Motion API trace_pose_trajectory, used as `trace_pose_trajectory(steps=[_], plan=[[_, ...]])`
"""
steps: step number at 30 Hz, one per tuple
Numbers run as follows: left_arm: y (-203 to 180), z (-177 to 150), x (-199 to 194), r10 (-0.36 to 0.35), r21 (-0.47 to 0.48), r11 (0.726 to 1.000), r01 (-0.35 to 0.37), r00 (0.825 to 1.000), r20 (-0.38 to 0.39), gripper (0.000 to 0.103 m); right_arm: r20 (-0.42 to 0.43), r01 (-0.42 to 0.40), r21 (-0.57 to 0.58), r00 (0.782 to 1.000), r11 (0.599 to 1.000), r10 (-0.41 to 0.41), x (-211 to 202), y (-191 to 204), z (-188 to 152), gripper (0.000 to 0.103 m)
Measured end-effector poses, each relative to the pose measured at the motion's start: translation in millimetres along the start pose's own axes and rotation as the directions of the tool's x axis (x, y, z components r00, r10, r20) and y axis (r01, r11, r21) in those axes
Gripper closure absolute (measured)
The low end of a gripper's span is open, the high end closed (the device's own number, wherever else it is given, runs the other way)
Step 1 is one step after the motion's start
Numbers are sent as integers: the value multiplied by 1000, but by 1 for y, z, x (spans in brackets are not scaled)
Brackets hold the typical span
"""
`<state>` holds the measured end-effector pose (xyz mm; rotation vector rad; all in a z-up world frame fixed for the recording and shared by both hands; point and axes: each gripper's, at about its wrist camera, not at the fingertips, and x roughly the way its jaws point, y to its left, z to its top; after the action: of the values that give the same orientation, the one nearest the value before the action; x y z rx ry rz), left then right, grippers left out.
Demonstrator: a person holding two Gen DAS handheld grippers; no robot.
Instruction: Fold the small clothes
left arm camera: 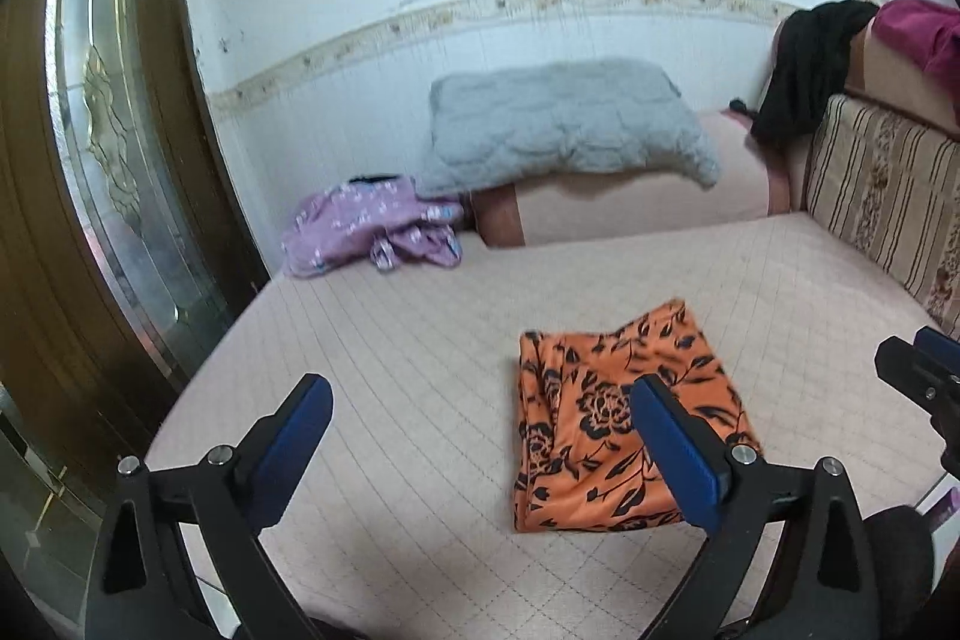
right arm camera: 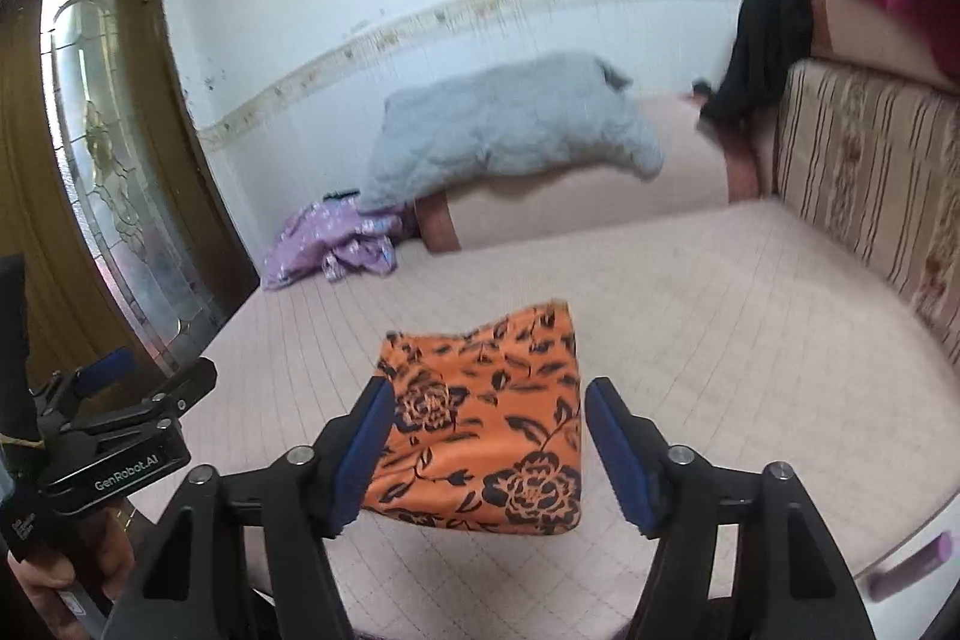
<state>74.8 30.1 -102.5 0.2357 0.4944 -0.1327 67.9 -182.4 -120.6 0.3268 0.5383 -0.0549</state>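
Note:
An orange cloth with black flowers lies folded into a rough square on the pink quilted bed. It also shows in the right wrist view. My left gripper is open and empty, hovering just left of and before the cloth. My right gripper is open and empty, held over the cloth's near edge. A crumpled lilac garment lies at the bed's far left corner; it also shows in the right wrist view.
A grey pillow rests on a raised pink ledge at the back. A striped sofa back with black and magenta clothes stands at the right. A wooden glass door is at the left.

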Motion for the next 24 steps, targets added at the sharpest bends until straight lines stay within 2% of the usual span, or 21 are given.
trace_pose_trajectory(steps=[3,8,13,19,24], plan=[[3,8,-20,13,-7,1000,-13,999,43,0,31,4,-34,1000,999,-3,-18,11,7,28],[9,18,-45,35,-19,999,-33,996,86,0,74,23,-83,997,996,-16,-41,26,12,27],[14,26,-60,64,-42,997,-60,994,94,0,105,36,-89,994,995,-27,-63,32,17,26],[16,30,-73,104,-49,994,-99,989,103,0,79,44,-66,996,997,-39,-72,29,20,26],[20,30,-79,103,-51,994,-99,990,96,0,70,73,-107,995,992,-65,-75,38,16,26]])
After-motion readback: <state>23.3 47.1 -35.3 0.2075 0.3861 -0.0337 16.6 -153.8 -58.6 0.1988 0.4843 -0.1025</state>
